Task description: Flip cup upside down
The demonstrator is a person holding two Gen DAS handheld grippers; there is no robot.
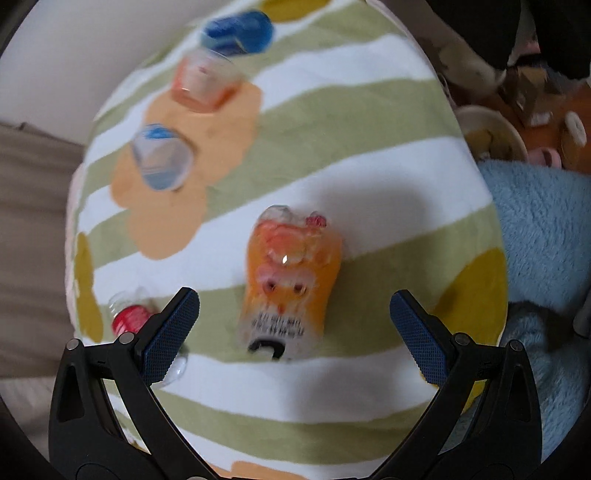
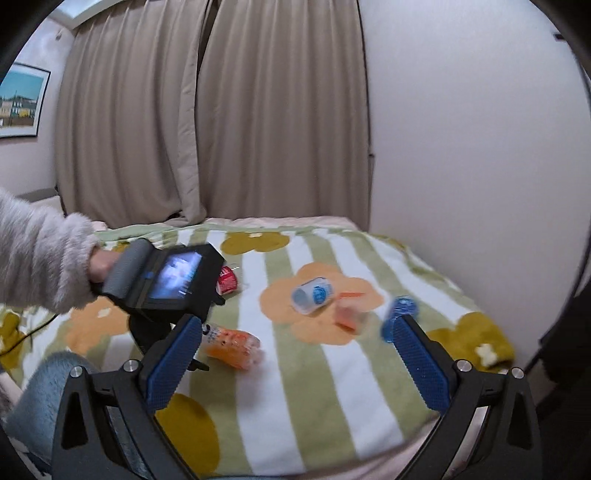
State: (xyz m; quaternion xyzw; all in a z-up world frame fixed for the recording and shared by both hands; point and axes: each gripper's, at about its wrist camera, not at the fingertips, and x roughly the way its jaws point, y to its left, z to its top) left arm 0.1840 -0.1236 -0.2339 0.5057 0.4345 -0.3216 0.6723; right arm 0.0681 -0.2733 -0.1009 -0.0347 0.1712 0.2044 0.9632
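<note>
Several clear plastic cups lie on their sides on a striped flower blanket. An orange printed cup lies just ahead of my left gripper, which is open and empty, fingers either side of it, not touching. It also shows in the right wrist view. Farther off lie a blue-print cup, an orange cup and a blue cup. A red cup lies by the left finger. My right gripper is open and empty, held above the blanket's near edge.
The left gripper body, held by a hand in a fuzzy sleeve, hangs over the blanket. A light blue fleece and cluttered items lie at the right. Curtains and a white wall stand behind the bed.
</note>
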